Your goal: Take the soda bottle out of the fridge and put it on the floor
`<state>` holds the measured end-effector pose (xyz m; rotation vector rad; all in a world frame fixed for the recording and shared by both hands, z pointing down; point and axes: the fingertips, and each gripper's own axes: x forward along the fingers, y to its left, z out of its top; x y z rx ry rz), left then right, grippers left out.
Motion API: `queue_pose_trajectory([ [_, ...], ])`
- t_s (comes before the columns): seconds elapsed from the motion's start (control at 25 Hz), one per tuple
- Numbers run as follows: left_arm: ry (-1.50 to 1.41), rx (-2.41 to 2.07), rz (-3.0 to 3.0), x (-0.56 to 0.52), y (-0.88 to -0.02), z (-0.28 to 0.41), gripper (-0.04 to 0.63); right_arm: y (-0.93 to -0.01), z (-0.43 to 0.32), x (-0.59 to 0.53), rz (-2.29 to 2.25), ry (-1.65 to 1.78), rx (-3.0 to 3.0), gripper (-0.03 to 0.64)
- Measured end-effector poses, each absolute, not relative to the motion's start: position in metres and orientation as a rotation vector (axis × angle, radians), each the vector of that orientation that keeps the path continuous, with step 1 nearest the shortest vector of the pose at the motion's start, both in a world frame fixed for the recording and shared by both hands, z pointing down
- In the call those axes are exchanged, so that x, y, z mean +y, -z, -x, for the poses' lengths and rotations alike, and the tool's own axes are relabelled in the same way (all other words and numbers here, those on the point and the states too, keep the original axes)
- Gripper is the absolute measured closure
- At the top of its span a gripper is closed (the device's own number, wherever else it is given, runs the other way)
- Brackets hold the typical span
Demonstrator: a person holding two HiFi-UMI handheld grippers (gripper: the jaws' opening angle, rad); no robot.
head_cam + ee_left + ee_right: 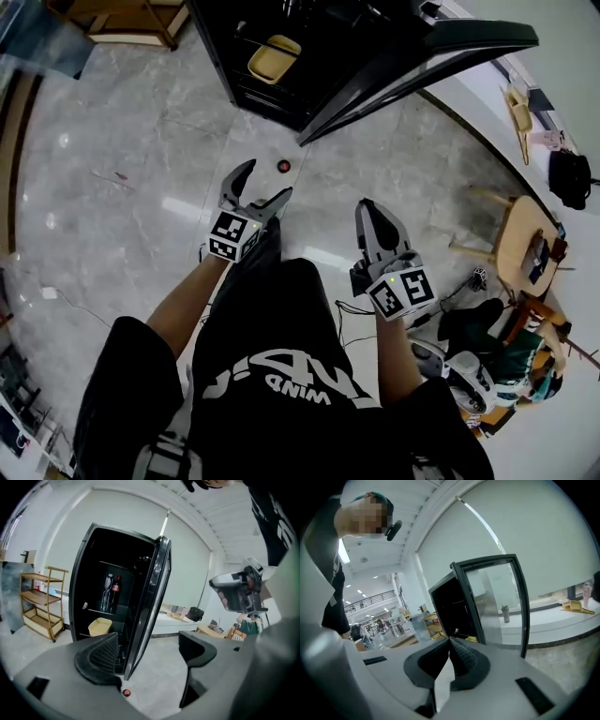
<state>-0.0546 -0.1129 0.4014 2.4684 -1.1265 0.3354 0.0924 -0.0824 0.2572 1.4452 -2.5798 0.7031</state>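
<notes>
The black fridge (pixel 281 66) stands open ahead of me, its glass door (pixel 422 56) swung to the right. In the left gripper view, a dark soda bottle (pixel 116 590) with a red cap stands on a middle shelf beside a clear bottle (pixel 107 593). My left gripper (pixel 267 180) is open and empty, a good way short of the fridge (pixel 108 588), with its fingers (pixel 101 656) pointing at the doorway. My right gripper (pixel 367 204) is shut on nothing, its pads (pixel 461 656) pressed together, and it faces the door (pixel 497 602).
A yellow basin (pixel 274 56) sits on a low fridge shelf. A small red round thing (pixel 284 166) lies on the marble floor before the door. A wooden shelf cart (pixel 42 602) stands left of the fridge. A round wooden table (pixel 530 248) and chairs stand at right.
</notes>
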Motion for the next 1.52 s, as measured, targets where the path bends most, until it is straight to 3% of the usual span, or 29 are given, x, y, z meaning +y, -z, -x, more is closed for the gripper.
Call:
queue_pose_trajectory([
  [0.16, -0.315, -1.033, -2.527, -0.101, -0.318, 0.047, 0.222, -0.21, -0.1, -0.076, -1.491, -0.712, -2.57, 0.595],
  [0.28, -0.305, -0.989, -2.614, -0.104, -0.271, 0.046, 0.36, -0.184, -0.098, -0.081, -1.526, -0.659, -2.595, 0.595],
  [0.6, -0.213, -0.945, -2.667, -0.119, -0.192, 0.043, 0.589, -0.141, -0.099, -0.084, -1.625, -0.551, -2.603, 0.595],
  [1.16, -0.245, -1.003, -2.715, -0.12, -0.137, 0.032, 0.589, -0.131, -0.146, -0.092, -1.672, -0.463, -2.542, 0.595],
  [1.52, -0.235, -1.162, -2.666, -0.127, -0.144, 0.053, 0.589, -0.142, -0.137, -0.101, -1.659, -0.432, -2.545, 0.595],
])
